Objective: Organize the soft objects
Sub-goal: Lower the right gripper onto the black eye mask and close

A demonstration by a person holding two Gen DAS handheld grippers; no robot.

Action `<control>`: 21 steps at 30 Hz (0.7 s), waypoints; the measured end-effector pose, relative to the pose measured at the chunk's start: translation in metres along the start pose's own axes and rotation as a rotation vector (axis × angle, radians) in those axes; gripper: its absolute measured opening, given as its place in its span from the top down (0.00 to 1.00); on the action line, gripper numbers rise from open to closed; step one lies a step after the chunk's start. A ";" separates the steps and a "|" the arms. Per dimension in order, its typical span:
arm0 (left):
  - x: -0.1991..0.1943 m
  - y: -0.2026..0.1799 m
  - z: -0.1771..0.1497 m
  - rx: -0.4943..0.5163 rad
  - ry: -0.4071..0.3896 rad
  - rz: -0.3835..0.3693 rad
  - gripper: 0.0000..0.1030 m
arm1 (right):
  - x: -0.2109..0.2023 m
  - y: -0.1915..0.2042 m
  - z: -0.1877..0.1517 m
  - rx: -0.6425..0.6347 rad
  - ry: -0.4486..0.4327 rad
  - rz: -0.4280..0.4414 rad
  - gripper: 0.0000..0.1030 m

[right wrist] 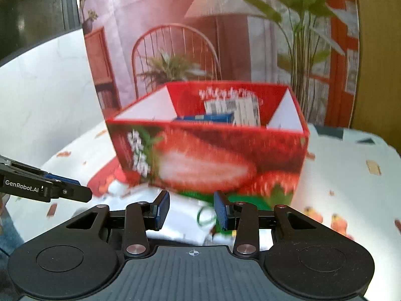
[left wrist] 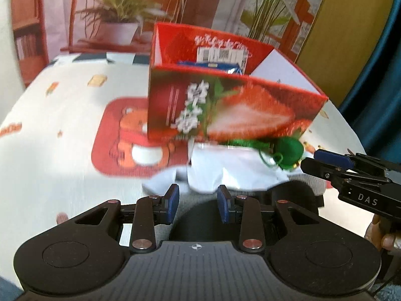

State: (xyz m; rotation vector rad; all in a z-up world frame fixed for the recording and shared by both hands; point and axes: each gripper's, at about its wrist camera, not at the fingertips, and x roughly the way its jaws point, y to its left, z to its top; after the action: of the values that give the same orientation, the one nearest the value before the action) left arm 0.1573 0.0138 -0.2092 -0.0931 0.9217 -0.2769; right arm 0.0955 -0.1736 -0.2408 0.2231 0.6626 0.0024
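Both grippers, left and right, part-open and empty, approach the white cloth (before the box); next, pinching it.

Black grippers, blue pads, silver rivets

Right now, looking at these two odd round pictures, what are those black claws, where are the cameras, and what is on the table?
No robot here: a person holds two hand-held grippers, each with a camera looking along its fingers. One picture is from the left gripper, the other from the right gripper; each also glimpses the other. Both have their jaws apart and hold nothing. On the patterned tablecloth stands an open strawberry box with packets inside. In front of it lie a white cloth and a green soft thing, blurred.
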 end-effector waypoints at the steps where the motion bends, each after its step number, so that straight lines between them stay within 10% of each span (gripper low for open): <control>1: 0.000 0.001 -0.003 -0.009 0.004 -0.001 0.66 | -0.001 0.000 -0.003 0.005 0.010 0.000 0.63; 21: 0.003 0.002 -0.039 -0.076 0.009 0.033 0.50 | -0.021 -0.012 -0.042 0.115 0.063 -0.030 0.44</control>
State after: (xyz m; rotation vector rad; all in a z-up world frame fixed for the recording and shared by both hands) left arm 0.1284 0.0159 -0.2358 -0.1465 0.9418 -0.2118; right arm 0.0523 -0.1781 -0.2628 0.3249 0.7297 -0.0574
